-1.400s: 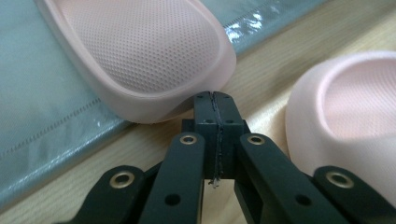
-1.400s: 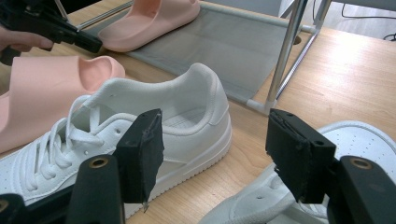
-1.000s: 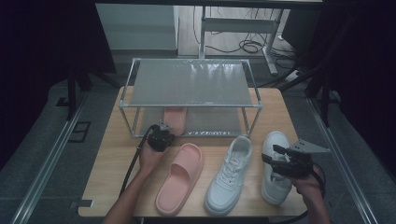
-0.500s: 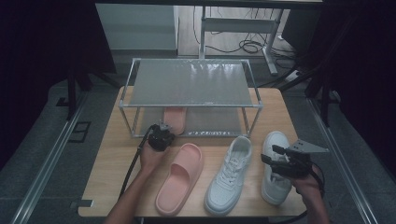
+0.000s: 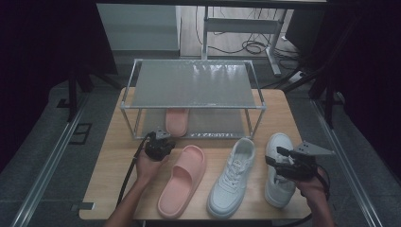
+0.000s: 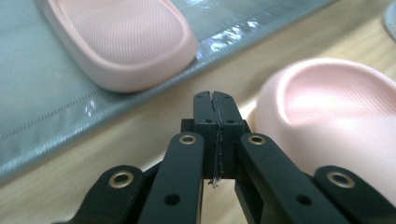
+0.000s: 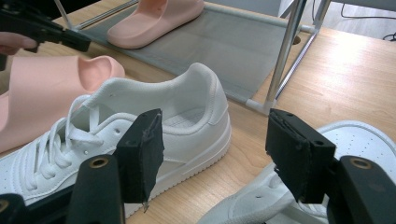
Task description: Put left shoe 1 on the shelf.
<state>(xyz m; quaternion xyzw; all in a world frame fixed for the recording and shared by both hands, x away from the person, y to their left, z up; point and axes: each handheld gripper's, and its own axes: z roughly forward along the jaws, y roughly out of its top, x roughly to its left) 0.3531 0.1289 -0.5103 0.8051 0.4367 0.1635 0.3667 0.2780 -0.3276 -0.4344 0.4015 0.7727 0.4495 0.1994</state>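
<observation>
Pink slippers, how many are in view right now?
2. One pink slipper lies on the rack's lower shelf; the other pink slipper lies on the table, left of the white sneakers. None seem hidden.

no readable text, no labels, no brand marks, no numbers on anything in view

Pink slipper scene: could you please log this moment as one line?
left tongs: shut, empty | right tongs: open, empty | pink slipper: on table | second slipper: on rack
</observation>
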